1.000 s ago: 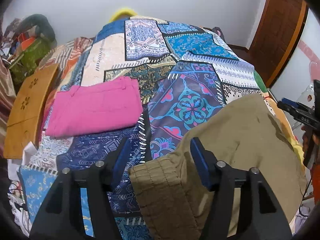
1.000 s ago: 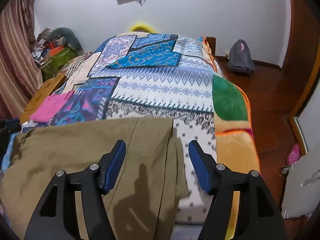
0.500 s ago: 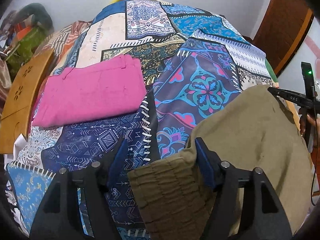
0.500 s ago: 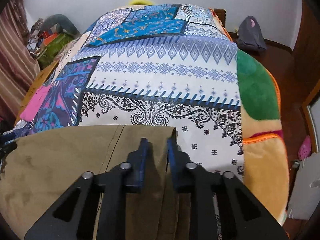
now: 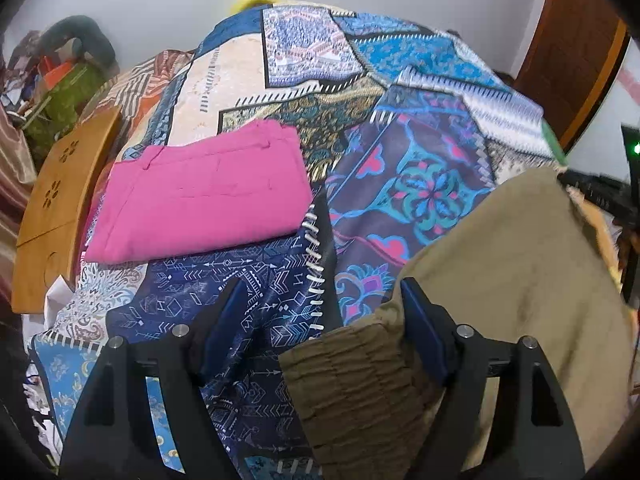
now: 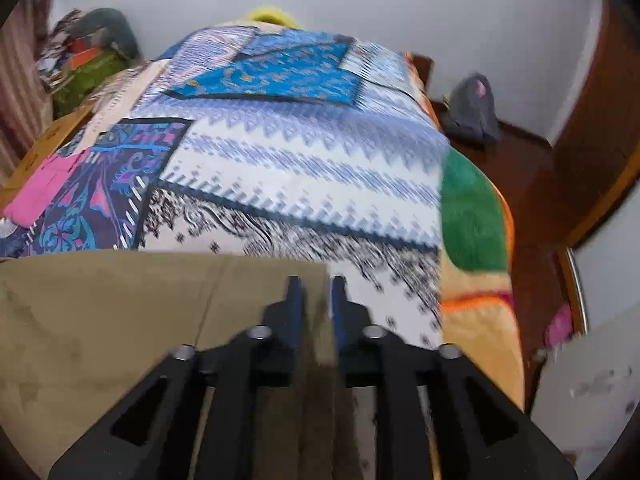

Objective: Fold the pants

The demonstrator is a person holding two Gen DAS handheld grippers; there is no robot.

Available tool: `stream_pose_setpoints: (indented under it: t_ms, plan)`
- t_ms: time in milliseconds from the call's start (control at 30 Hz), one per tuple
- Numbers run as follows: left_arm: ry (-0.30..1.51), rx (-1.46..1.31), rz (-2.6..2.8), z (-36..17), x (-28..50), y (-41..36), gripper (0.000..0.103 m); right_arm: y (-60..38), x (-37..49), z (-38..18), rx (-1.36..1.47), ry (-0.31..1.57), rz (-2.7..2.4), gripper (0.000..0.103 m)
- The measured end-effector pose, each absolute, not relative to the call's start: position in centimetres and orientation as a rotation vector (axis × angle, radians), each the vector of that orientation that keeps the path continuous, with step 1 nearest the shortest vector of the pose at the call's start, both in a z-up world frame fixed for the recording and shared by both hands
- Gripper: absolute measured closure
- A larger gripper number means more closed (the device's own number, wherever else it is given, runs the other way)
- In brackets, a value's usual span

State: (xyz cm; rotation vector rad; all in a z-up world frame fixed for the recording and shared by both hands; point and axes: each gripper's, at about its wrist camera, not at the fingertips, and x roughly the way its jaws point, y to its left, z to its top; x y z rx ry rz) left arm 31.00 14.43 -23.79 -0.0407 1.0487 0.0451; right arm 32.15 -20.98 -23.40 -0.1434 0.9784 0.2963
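Now clenched on olive pants hem: right gripper, lower centre. Left gripper released over waistband. Fold not begun; pink pants done upper left.

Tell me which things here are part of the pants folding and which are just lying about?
Part of the job:
- olive pants
- left tool, open around the waistband
- right tool, shut on the pants' far corner

Just lying about:
- folded pink pants
- patchwork bedspread
- wooden board
- grey bag on the floor
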Motion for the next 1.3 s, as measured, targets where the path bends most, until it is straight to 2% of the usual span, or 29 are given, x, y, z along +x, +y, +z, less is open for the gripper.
stream_pose_setpoints:
  t_ms: [67, 167, 300, 367, 500, 667, 933, 1133, 1300]
  plan:
    - [1.021, -0.032, 0.050, -22.4, 30.6, 14.4, 0.025, -21.2, 30.4, -21.9, -0.112, 0.951, 0.341, 0.058]
    - [0.964, -0.034, 0.047, -19.8, 29.7, 14.0, 0.025, -20.4, 28.3, -19.0, -0.086, 0.891, 0.413, 0.057]
    - [0.927, -0.057, -0.021, -17.8, 28.5, 12.4, 0.024, -16.7, 26.1, -15.9, -0.061, 0.860, 0.534, 0.033]
    - [0.923, -0.040, -0.049, -17.6, 27.9, 11.2, 0.024, -14.4, 25.1, -15.3, -0.063, 0.848, 0.603, 0.030]
    - [0.968, -0.015, -0.100, -19.1, 26.9, 9.1, 0.024, -9.1, 23.8, -17.1, -0.124, 0.899, 0.723, 0.029]
    - [1.071, 0.012, -0.082, -22.8, 26.2, 8.7, 0.025, -6.3, 22.9, -22.6, -0.177, 1.113, 0.790, 0.030]
    - [1.065, -0.022, -0.033, -23.7, 24.6, 11.0, 0.023, -12.5, 16.9, -21.7, -0.210, 1.072, 0.797, 0.029]
    - [1.073, -0.066, -0.019, -23.2, 22.5, 12.6, 0.023, -18.9, 14.2, -22.1, -0.091, 1.085, 0.712, 0.028]
    - [1.025, -0.004, 0.031, -20.7, 20.7, 11.2, 0.024, -21.9, 12.1, -21.9, -0.096, 1.090, 0.608, 0.027]
